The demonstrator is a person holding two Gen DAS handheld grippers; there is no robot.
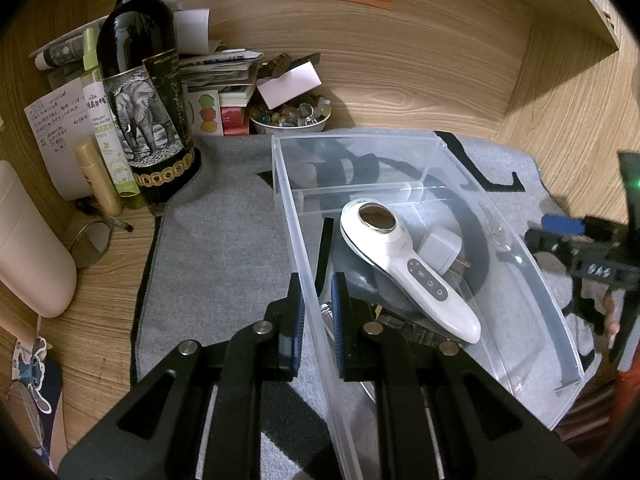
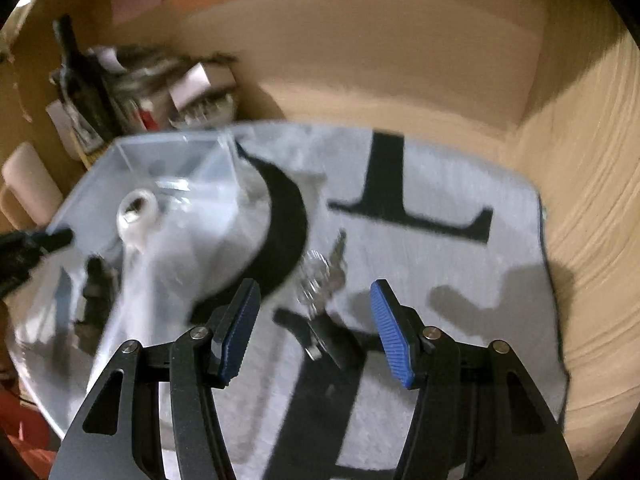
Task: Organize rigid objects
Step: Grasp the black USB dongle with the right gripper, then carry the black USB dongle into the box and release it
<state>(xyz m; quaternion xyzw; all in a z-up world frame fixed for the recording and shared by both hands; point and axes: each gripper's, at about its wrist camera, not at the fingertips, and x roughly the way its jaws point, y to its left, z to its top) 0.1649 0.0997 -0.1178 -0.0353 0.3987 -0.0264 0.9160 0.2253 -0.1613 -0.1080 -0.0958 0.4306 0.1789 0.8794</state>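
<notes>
Two black grippers with ribbed blue pads work over a grey fleecy mat [image 1: 224, 240] printed with big black letters. The left gripper [image 1: 318, 320] is pinched tight on the near wall of a clear plastic bin [image 1: 532, 304], which holds a glossy white handheld device [image 1: 404, 268] with a round metal face and a white plug adapter [image 1: 440, 250]. The right gripper [image 2: 316, 328] stands half open, holding nothing; just beyond it on the mat lies what seems, through blur, a bunch of keys [image 2: 324, 276]. A dark wine bottle [image 1: 140, 92] carries an elephant label.

One clear bin [image 1: 532, 280], one white handheld device [image 1: 404, 268], one plug adapter [image 1: 440, 250], one wine bottle [image 1: 140, 92]
</notes>
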